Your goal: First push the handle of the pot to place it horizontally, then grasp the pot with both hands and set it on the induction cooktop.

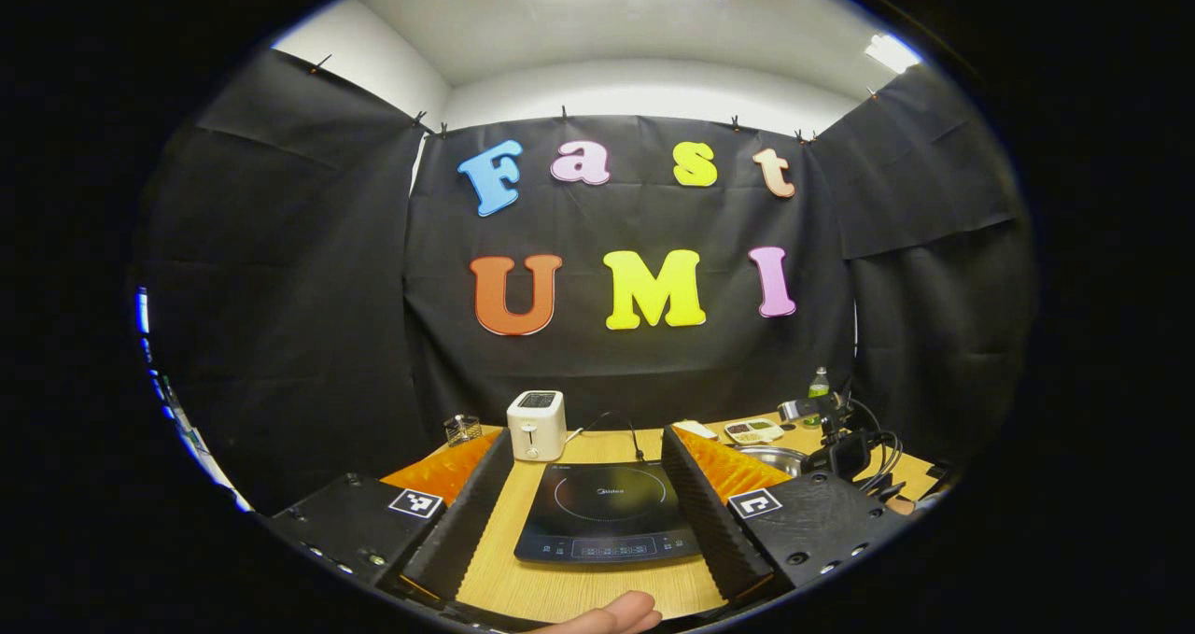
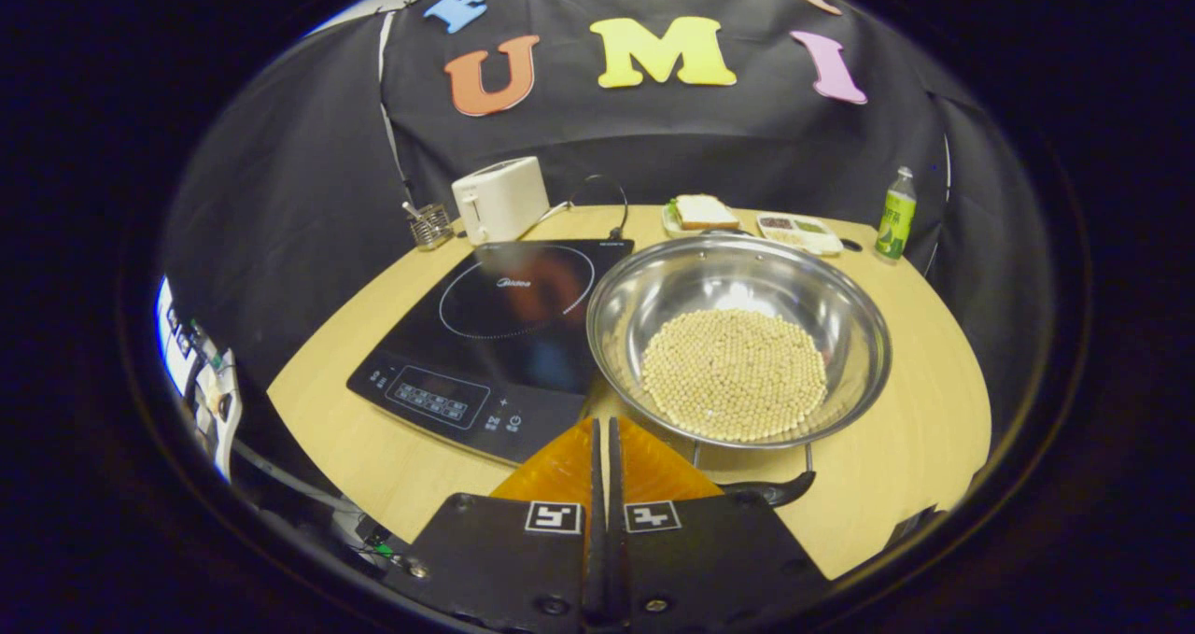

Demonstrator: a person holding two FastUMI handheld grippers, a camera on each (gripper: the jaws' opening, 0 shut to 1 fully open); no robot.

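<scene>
Right gripper (image 2: 603,443), fingers pressed together and empty, hovered by the pot's handle (image 2: 767,492), pot (image 2: 738,340) right of the induction cooktop (image 2: 485,335); left gripper (image 1: 588,485) gaped; handle push apparently next.

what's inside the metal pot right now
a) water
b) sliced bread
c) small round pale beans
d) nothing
c: in the right gripper view the pot sits on the table beside the induction cooktop, and small round pale beans cover its bottom.
</scene>
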